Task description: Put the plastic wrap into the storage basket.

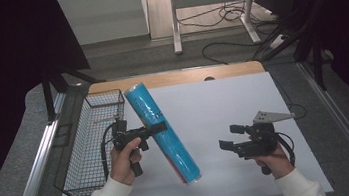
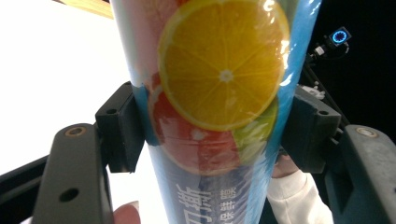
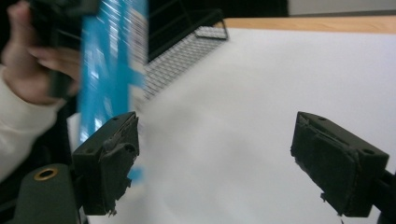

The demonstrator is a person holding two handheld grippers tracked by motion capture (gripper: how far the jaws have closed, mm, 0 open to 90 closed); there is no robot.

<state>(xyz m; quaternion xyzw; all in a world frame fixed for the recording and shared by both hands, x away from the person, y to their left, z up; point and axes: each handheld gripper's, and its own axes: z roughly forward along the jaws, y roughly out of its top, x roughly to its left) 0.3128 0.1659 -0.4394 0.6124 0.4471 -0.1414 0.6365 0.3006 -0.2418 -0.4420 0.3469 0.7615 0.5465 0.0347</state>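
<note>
Holding a blue roll [image 1: 161, 132] clear of the white table [image 1: 224, 107], the left gripper [image 1: 156, 129] clamps it near mid-length, both pads [image 2: 122, 126] pressed on the fruit-printed wrapper. The roll hangs tilted, lower end toward the person, upper end beside the wire basket [image 1: 90, 143]. To the right, the right gripper [image 1: 233, 137] hovers with jaws spread on nothing. Judged step: carrying the roll. The next move probably calls for swinging it left over the basket before releasing.
</note>
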